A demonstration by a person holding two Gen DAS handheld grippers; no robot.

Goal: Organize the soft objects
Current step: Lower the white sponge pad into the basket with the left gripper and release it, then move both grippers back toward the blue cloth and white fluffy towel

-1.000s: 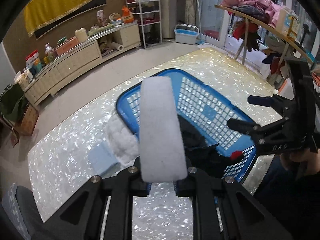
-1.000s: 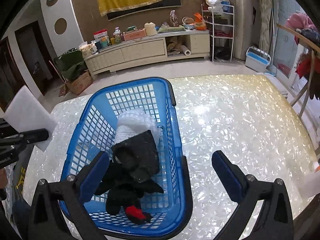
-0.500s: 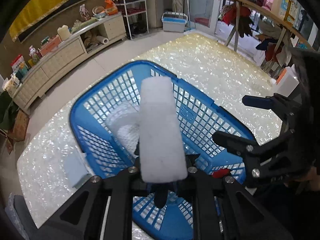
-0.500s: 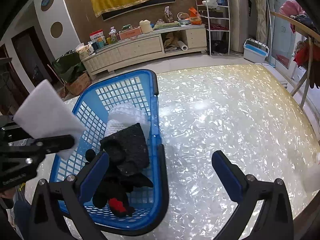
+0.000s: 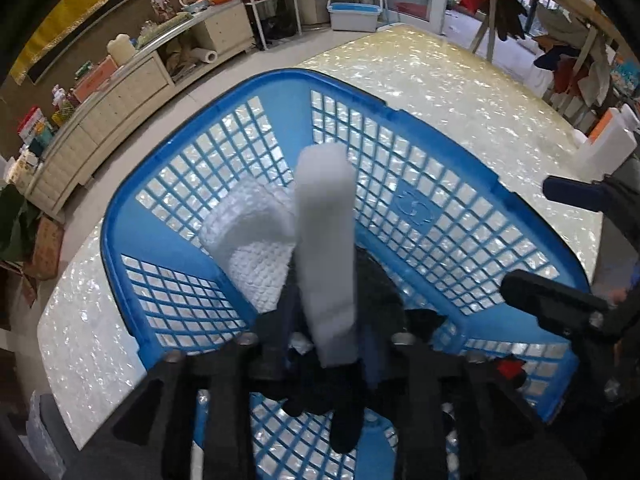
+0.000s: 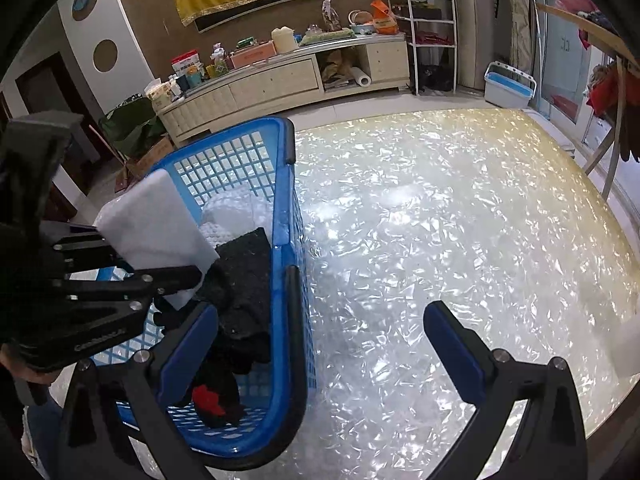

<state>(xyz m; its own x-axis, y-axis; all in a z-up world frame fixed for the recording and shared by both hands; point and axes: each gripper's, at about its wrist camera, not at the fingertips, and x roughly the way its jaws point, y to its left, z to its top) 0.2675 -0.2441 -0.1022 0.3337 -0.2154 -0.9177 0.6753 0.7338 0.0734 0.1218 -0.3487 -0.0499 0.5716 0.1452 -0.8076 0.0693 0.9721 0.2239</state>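
A blue plastic basket [image 5: 416,128] [image 6: 288,312] stands on the shiny table. It holds a white knitted cloth [image 5: 256,248] [image 6: 232,208] and black clothing with a red spot [image 6: 240,288]. My left gripper [image 5: 328,344] [image 6: 160,276] hovers over the basket. Its jaws have spread and the white foam pad [image 5: 326,248] [image 6: 156,228] stands loose between them. My right gripper [image 6: 320,344] is open and empty at the basket's right rim, and it shows at the right in the left wrist view [image 5: 560,248].
The table [image 6: 440,220] stretches to the right of the basket. A white block [image 5: 608,148] lies at its far edge. Beyond are a low cabinet [image 6: 280,76], a shelf rack [image 6: 428,28], a small blue bin [image 6: 508,88] and hanging clothes [image 5: 504,8].
My left gripper carried the foam pad right and down over the basket, then its jaws spread off the pad. The right gripper shifted right, leaving the basket at its left.
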